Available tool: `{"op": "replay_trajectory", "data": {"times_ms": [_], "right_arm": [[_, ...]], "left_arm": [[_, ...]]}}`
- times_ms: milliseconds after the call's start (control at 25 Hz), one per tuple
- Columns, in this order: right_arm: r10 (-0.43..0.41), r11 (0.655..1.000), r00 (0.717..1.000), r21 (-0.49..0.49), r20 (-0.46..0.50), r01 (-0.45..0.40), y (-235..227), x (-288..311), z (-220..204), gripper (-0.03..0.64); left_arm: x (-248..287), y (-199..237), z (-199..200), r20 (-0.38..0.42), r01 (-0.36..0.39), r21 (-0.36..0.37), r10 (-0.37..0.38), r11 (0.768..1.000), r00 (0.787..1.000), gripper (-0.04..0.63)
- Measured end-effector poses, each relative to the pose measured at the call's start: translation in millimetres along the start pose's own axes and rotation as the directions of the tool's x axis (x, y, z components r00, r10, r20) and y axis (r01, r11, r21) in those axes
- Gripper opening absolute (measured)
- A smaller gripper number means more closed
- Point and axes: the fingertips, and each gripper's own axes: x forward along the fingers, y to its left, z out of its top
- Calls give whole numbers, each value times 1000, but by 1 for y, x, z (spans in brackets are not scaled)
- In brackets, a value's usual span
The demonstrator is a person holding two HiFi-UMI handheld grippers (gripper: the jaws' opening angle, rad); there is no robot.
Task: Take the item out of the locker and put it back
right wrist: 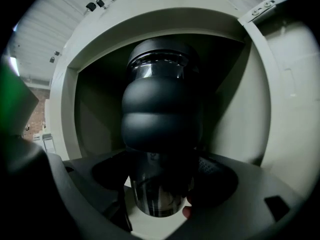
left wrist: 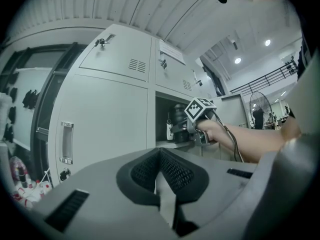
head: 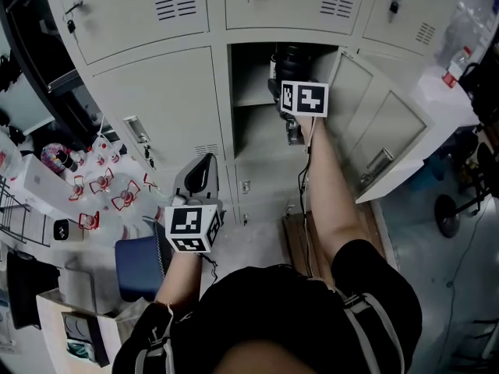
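The item is a dark bottle (right wrist: 160, 124) with a bulging black grip sleeve and a glossy lower body. It stands upright in the open locker compartment (head: 253, 119), just above the shelf. My right gripper (right wrist: 160, 189) is shut on the bottle's lower part, reaching into the compartment. In the head view the right gripper (head: 290, 80) sits at the locker mouth with the bottle (head: 293, 59) beyond it. My left gripper (head: 203, 166) hangs low in front of the closed lower doors, shut with nothing in it. The left gripper view shows the left gripper (left wrist: 161, 176) and, far off, the bottle (left wrist: 178, 120).
The locker door (head: 390, 135) stands swung open to the right. Closed locker doors (head: 160, 111) surround the compartment. A table with small bottles (head: 93, 181) is at the left, a blue bin (head: 139, 267) below it. A wooden board (head: 295, 244) lies on the floor.
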Motion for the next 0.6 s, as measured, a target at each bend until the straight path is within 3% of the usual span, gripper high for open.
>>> {"op": "replay_trajectory", "data": {"times_ms": [600], "right_arm": [[9,1000,999,-3,35,-9,7,-30,-30,391]], "left_arm": [[-8,-15,-5,-14,29,-8,-29,1000,999,13]]}}
